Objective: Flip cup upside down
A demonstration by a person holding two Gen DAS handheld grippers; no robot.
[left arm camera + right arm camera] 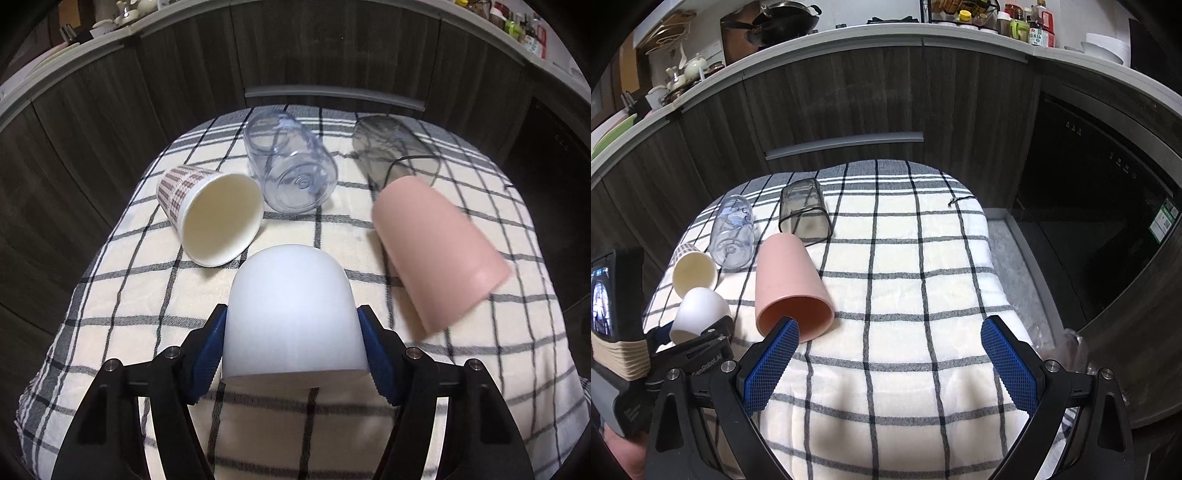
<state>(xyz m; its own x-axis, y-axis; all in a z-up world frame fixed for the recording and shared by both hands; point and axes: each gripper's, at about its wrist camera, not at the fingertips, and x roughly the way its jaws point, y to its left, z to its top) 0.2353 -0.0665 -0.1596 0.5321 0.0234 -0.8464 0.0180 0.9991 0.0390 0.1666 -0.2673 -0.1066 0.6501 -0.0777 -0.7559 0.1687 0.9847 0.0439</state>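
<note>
Now L gripper [293, 347] pinches matte white plastic cup [291, 314], base away; R gripper [890, 354] spread by pink cup [788, 288] on checked cloth [905, 295], cabinets behind.

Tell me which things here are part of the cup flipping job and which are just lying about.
In the job:
- white cup, clamped in the left hand-held gripper
- pink cup, by the open right hand-held gripper

Lying about:
- paper cup
- clear cup
- grey cup
- checked cloth

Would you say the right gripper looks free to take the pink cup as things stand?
Probably yes: the right gripper is open and empty, and the pink cup lies just ahead beside its left jaw, with nothing between them.
</note>
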